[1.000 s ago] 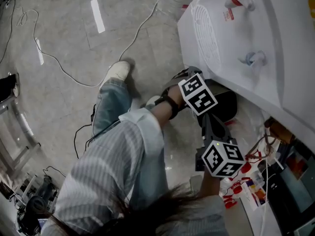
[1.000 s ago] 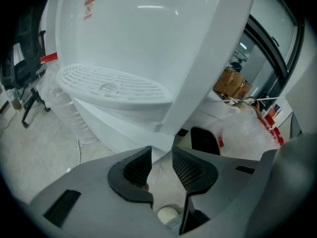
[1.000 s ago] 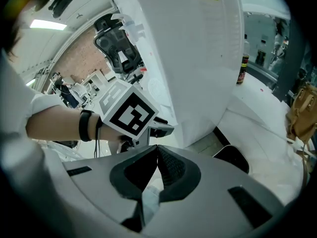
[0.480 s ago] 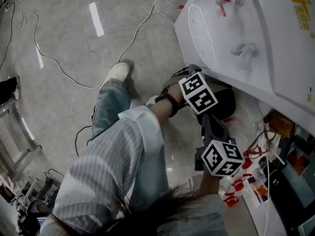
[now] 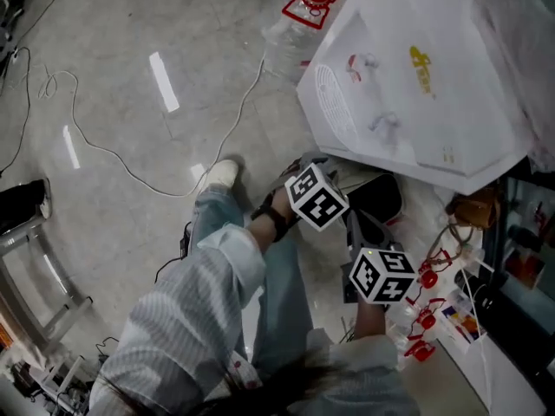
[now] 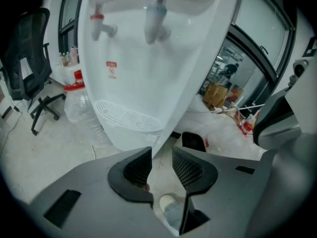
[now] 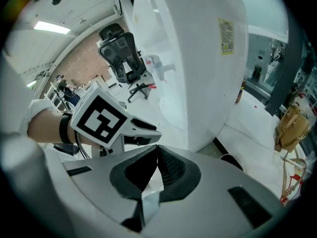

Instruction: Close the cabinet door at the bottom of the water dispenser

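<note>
The white water dispenser (image 5: 408,102) fills the upper right of the head view, its red and blue taps and drip grille (image 5: 325,98) facing left. Its lower front is hidden under its top, so I cannot make out the cabinet door. My left gripper (image 6: 162,163) is open with nothing between its pads, and points at the dispenser's front corner (image 6: 163,133) from a short way off. The right gripper (image 7: 157,150) is shut on nothing, beside the dispenser's side wall (image 7: 198,58). Both marker cubes (image 5: 316,199) (image 5: 381,274) sit just in front of the dispenser's foot.
A black object (image 5: 381,196) lies at the dispenser's foot. An empty water bottle with a red cap (image 5: 303,7) stands to its left. Cables (image 5: 104,146) trail over the floor. Red-capped bottles and clutter (image 5: 425,310) crowd the right. An office chair (image 6: 29,58) stands further left.
Both grippers have lifted away from the dispenser's bottom. The head view has pulled up and back, so the dispenser's top and more floor show. Neither gripper's jaws look changed.
</note>
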A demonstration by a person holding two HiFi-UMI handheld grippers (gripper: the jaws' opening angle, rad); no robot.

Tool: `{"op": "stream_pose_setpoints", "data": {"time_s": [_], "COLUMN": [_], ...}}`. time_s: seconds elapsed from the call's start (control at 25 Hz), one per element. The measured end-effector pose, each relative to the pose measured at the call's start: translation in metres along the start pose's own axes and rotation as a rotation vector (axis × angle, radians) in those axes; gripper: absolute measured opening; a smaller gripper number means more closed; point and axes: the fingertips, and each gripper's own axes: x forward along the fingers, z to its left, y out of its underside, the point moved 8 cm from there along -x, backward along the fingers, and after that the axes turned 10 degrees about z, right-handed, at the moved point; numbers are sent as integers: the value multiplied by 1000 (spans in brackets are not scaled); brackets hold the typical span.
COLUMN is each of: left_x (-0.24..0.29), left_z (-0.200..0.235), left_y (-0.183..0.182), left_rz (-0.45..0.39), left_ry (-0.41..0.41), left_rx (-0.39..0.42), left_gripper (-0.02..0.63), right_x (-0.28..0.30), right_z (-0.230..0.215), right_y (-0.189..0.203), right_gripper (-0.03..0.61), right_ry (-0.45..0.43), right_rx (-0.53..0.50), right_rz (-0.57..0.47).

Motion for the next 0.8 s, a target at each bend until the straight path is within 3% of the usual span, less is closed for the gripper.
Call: {"op": "stream_pose_setpoints", "data": {"time_s": [0.2, 0.44, 0.64, 0.8], "left_x": [-94, -241, -346, -416], "left_z": [21, 47, 77, 85], "left_y": [-9, -38, -66, -78], "left_rz": [-59, -237, -369, -472], "left_ry": [-9, -19, -39, -16], "left_rx": [-29, -69, 55, 160], "left_gripper": [135, 135, 135, 135], "right_x": [-42, -110, -163, -201], "right_z": [47, 125, 184, 226], "right_y": [-55, -128, -196, -226], "right_gripper": [14, 14, 14, 15], "right_ry": [-3, -48, -74, -61], "right_rx": [-10, -36, -46, -68], "right_rz": [-71, -209, -421, -583]}}
